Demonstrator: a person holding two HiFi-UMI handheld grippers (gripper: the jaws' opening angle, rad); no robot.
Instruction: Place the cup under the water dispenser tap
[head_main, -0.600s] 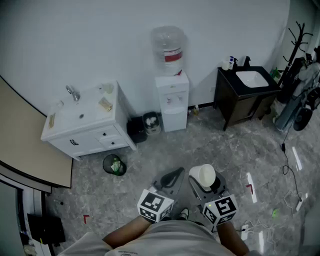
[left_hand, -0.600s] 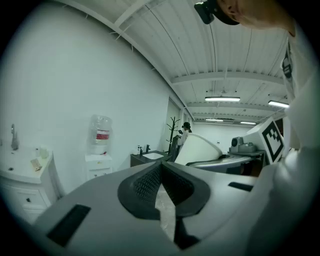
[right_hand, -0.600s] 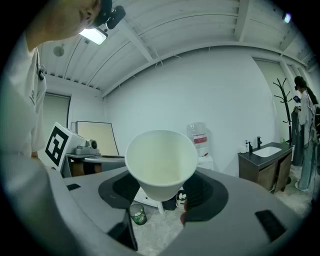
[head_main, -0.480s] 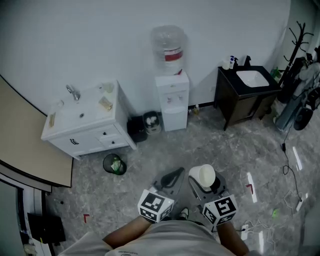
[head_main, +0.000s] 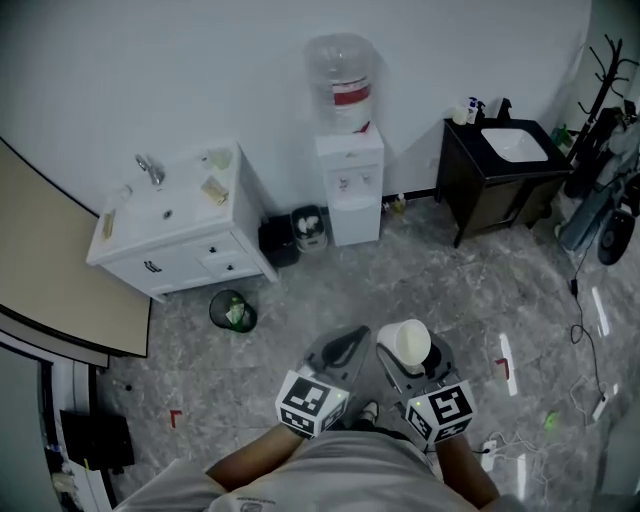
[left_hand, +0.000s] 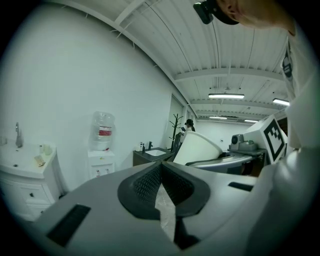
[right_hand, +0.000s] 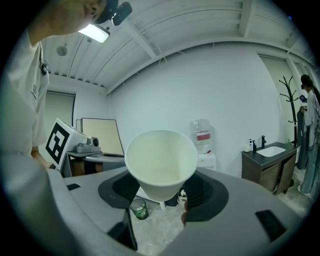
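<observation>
A white paper cup (head_main: 411, 346) (right_hand: 161, 162) sits upright between the jaws of my right gripper (head_main: 412, 360) (right_hand: 160, 192), which is shut on its lower part. The cup (left_hand: 197, 148) also shows in the left gripper view, at the right. My left gripper (head_main: 342, 355) (left_hand: 162, 182) is shut with nothing in it, close beside the right one. The white water dispenser (head_main: 349, 183) (right_hand: 204, 150) (left_hand: 101, 155), with a clear bottle on top, stands against the far wall, well ahead of both grippers.
A white sink cabinet (head_main: 180, 235) stands left of the dispenser, a dark sink cabinet (head_main: 505, 175) to its right. A black bin (head_main: 308, 228) and a box sit beside the dispenser. A small green-lined bin (head_main: 232, 311) stands on the marble floor. A coat rack (head_main: 598, 90) is far right.
The whole room has shifted slightly in the head view: dispenser and cabinets sit a little right and higher. Both grippers keep their places and the cup stays held.
</observation>
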